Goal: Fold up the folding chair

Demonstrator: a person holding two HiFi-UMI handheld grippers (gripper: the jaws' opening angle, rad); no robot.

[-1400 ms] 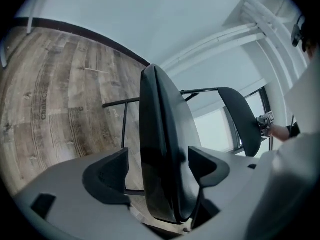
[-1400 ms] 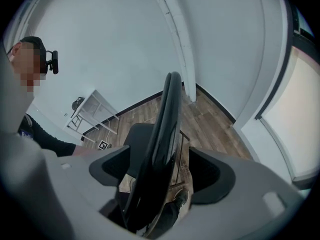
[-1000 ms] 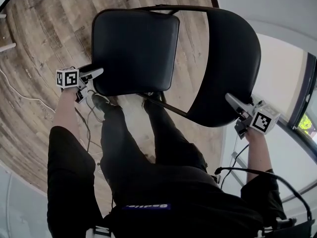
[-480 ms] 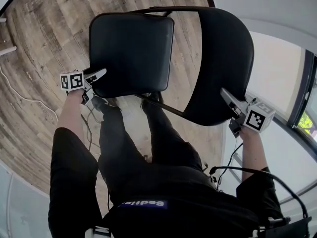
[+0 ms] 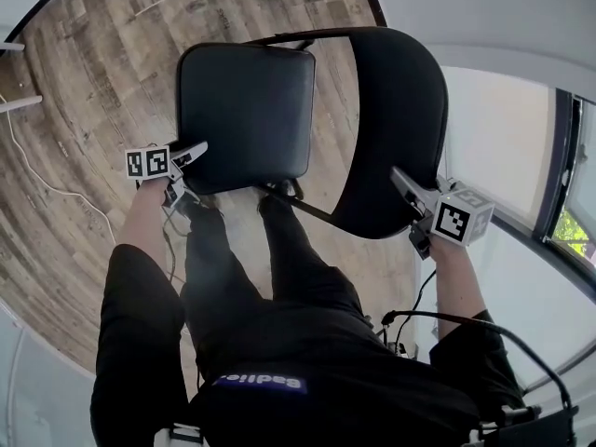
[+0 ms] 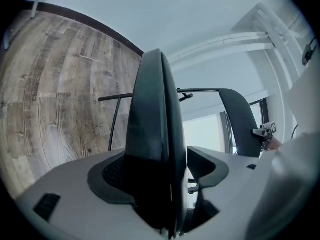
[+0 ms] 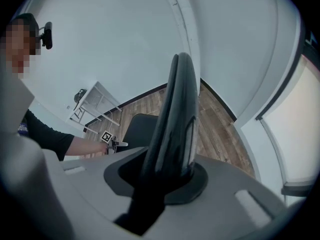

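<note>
Only one chair point(image 5: 247, 110); two hand-held grippers point(image 5: 198, 148) point(image 5: 398, 176)

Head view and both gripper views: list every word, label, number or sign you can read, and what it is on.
Nothing can be read in full.
On the person's clothing, a blue label: white letters, upside down, too blurred to read.
Cubes of the left gripper and right gripper: square markers only, no letters.
On the floor, left gripper view: faint marks, perhaps print, unreadable.
</note>
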